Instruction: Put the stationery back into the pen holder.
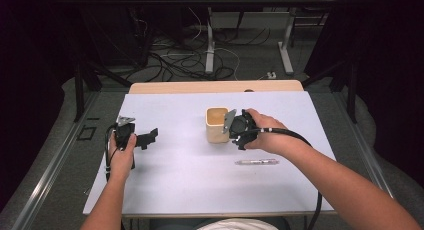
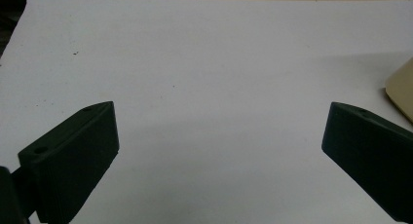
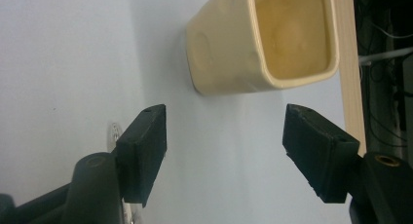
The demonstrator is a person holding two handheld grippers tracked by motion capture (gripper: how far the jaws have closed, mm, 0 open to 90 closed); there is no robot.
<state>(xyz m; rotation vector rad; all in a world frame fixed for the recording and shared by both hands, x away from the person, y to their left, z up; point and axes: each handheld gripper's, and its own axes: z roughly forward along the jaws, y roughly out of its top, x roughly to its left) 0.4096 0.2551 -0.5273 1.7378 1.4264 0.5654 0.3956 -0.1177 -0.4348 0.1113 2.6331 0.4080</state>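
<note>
A cream, square-sided cup (image 1: 217,125) stands upright and empty near the middle of the pale table (image 1: 190,185). My right gripper (image 1: 232,132) is right beside the cup's right side, jaws pointing at it. In the right gripper view the cup (image 3: 253,44) lies just ahead of the right gripper (image 3: 225,112), whose jaws are open and hold nothing. A pen (image 1: 256,162) lies flat on the table, nearer the person than that hand. My left gripper (image 1: 149,139) rests at the table's left, open and empty. In its own view the left gripper (image 2: 219,112) faces bare table.
The cup's edge (image 2: 402,90) peeks in at the right of the left gripper view. A wooden strip (image 1: 215,86) runs along the table's far edge. Beyond it are table legs and cables (image 1: 200,60) on the floor.
</note>
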